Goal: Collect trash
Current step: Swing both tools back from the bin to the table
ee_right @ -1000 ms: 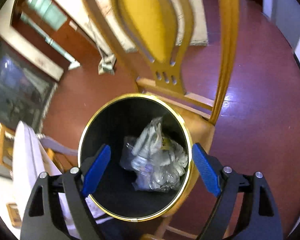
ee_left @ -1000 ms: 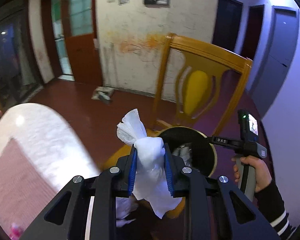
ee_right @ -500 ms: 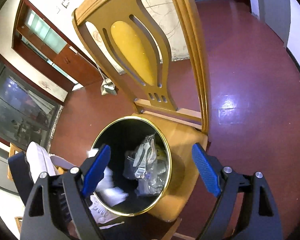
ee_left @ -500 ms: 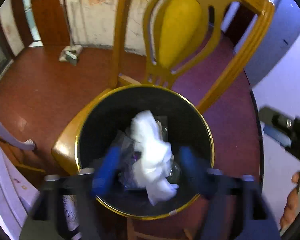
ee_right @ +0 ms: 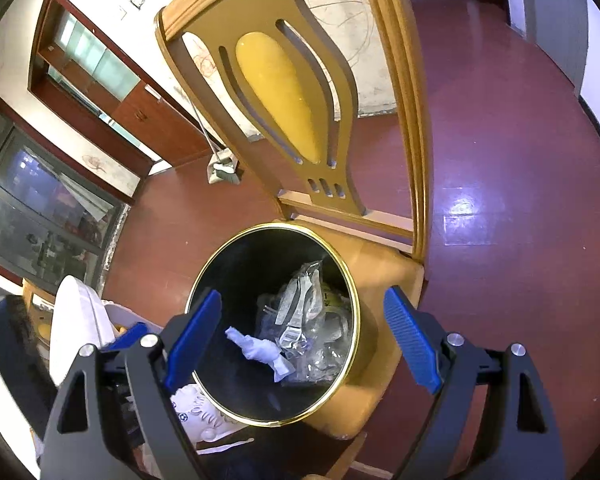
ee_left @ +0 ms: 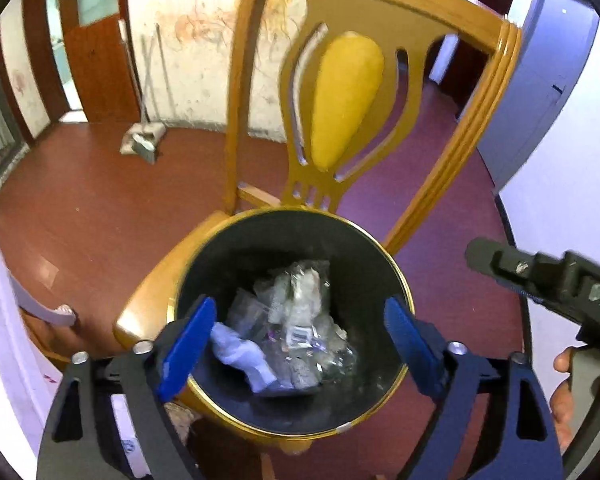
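Tissue (ee_left: 242, 360) dropped into bin (ee_left: 396, 276); chair (ee_left: 156, 300), red floor (ee_left: 80, 220).

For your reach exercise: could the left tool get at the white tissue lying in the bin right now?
Probably yes. The left tool hangs open right above the bin, whose top is uncovered, and the white tissue lies exposed beside clear plastic wrappers. Only the bin's depth might hinder.

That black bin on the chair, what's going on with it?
A person is collecting trash with handheld tongs. The black gold-rimmed bin stands on the yellow wooden chair. A crumpled white tissue lies inside beside clear plastic wrappers. The left tongs and right tongs hover open above, holding nothing.
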